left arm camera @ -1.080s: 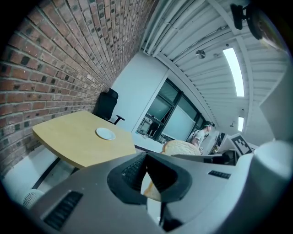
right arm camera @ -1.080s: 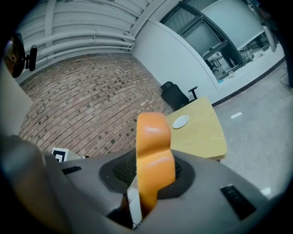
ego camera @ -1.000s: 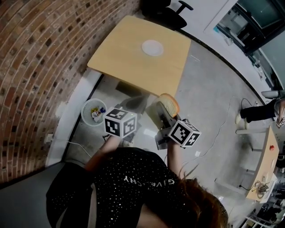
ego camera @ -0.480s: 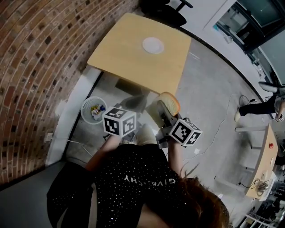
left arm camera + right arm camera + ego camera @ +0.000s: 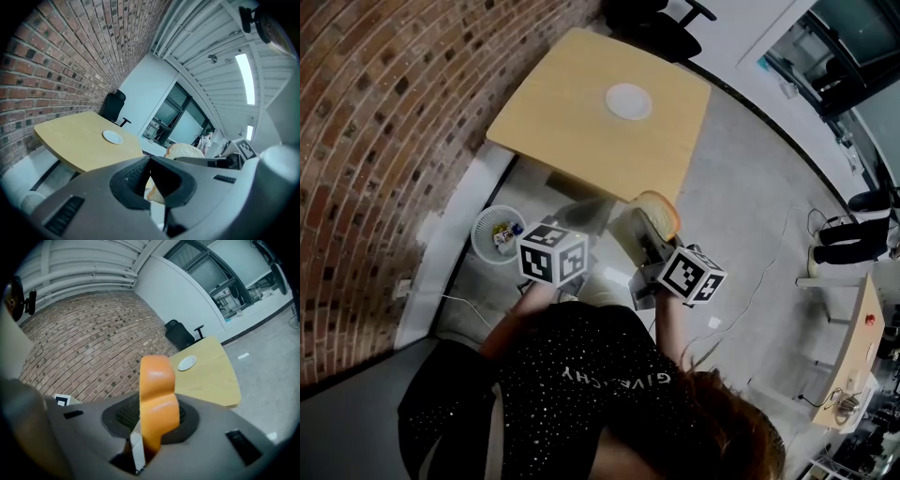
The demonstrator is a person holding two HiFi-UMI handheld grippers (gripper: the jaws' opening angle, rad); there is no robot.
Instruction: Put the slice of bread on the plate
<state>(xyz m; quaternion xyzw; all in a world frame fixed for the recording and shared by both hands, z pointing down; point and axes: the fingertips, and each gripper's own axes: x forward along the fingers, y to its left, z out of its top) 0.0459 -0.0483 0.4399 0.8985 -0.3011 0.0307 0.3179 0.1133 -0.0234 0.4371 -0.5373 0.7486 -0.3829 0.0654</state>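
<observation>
A slice of bread [image 5: 659,214] with an orange-brown crust stands on edge between the jaws of my right gripper [image 5: 649,239], which is shut on it above the floor, short of the table's near edge. In the right gripper view the bread [image 5: 157,394] rises from the right gripper [image 5: 157,414] and covers the middle of the picture. A small white plate [image 5: 629,101] lies bare on the far half of the wooden table [image 5: 572,112]. My left gripper [image 5: 151,180] is beside the right one, jaws together with nothing in them; its marker cube [image 5: 551,253] hides the jaws from above.
A brick wall [image 5: 384,141] runs along the table's left side. A white wastebasket [image 5: 495,234] stands on the floor by the table's near left corner. A black office chair [image 5: 661,19] is behind the table. A person's legs [image 5: 853,239] and another table [image 5: 853,356] are at the right.
The right gripper has edged a little toward the table with the bread still in it. The left gripper has hardly moved. The person at the right has shifted.
</observation>
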